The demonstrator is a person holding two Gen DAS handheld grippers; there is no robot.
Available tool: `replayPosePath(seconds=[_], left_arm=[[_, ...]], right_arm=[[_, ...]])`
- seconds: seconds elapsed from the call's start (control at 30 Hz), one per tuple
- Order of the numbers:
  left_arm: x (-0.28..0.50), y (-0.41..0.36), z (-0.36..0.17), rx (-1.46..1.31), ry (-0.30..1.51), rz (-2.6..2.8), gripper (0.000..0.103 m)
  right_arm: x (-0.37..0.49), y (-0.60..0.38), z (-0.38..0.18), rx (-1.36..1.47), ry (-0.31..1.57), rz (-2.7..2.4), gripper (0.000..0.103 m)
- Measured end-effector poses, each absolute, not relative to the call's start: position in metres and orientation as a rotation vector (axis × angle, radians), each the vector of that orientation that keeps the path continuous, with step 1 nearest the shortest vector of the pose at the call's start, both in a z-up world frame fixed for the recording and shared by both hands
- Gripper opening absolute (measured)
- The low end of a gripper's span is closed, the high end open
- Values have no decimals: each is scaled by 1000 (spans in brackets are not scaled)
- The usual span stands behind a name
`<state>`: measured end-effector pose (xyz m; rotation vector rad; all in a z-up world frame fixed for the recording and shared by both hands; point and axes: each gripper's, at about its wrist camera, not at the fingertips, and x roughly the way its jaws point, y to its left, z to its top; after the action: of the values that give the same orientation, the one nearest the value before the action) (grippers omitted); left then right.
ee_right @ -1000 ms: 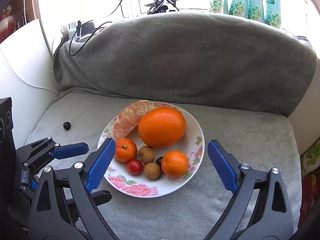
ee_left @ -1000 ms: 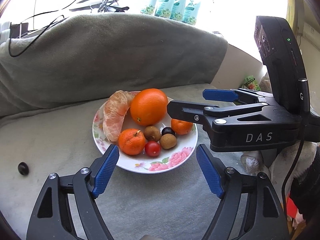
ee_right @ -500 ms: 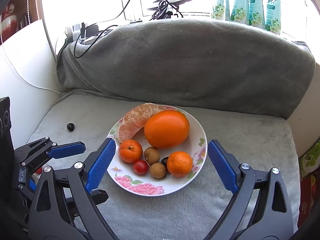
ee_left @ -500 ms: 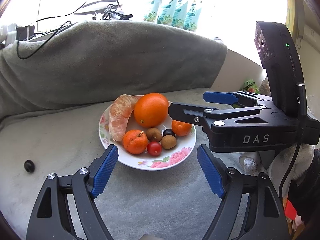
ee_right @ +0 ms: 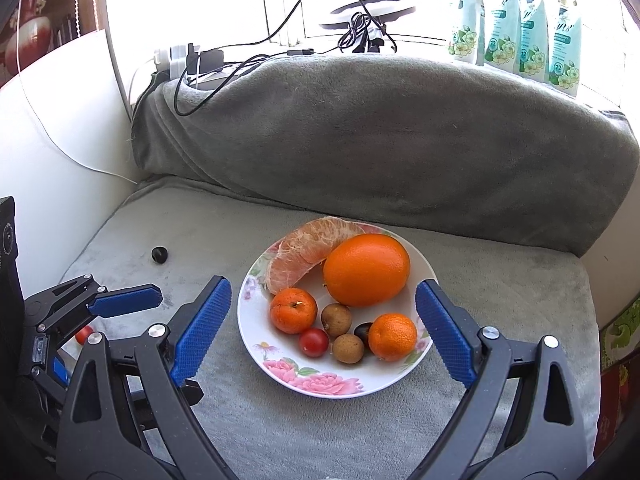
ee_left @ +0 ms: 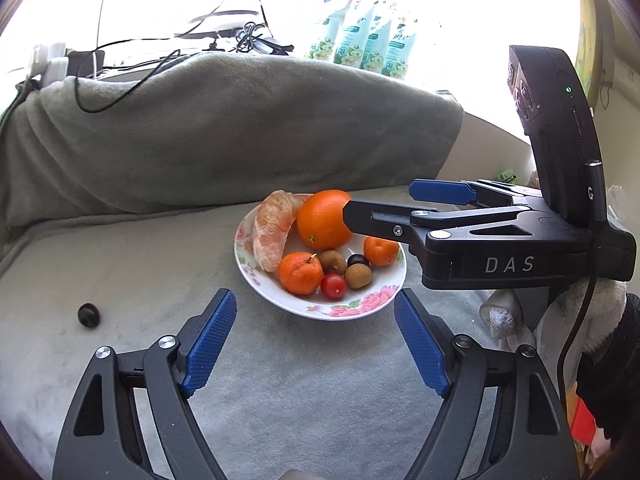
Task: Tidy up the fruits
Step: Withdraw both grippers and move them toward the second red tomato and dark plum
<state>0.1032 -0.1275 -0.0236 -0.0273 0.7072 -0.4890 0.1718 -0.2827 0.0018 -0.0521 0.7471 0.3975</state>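
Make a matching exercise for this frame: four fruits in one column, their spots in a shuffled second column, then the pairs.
Things:
1. large orange
2. peeled citrus piece
3. cherry tomato
4. lone dark fruit

Places:
A. off the plate, alone on the grey cloth to its left
B. plate's near side, beside the two brown fruits
C. plate's far left rim
D. plate's far side, right of the peeled piece

Pairs: 1-D, 2-C, 3-B, 4-A

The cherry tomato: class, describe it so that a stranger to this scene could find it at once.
Start at the flowered plate on the grey blanket. Look at its near side, between the small orange with a stem and the two brown round fruits. The cherry tomato is the only red, glossy fruit on the plate.
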Motion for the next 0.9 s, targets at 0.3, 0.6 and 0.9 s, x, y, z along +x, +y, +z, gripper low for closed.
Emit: replayPosePath(seconds=[0.3,0.6,0.9], left_arm=[[92,-94,-21,-87,697,-444,82],[79,-56,-23,-113,686,-362,82],[64,-18,-29,-175,690,-305,81]], right_arm=[[170,-253,6,-81,734,449,95],[170,-216,4,-120,727,527,95],[169,-184,-3,-153,729,586,95]])
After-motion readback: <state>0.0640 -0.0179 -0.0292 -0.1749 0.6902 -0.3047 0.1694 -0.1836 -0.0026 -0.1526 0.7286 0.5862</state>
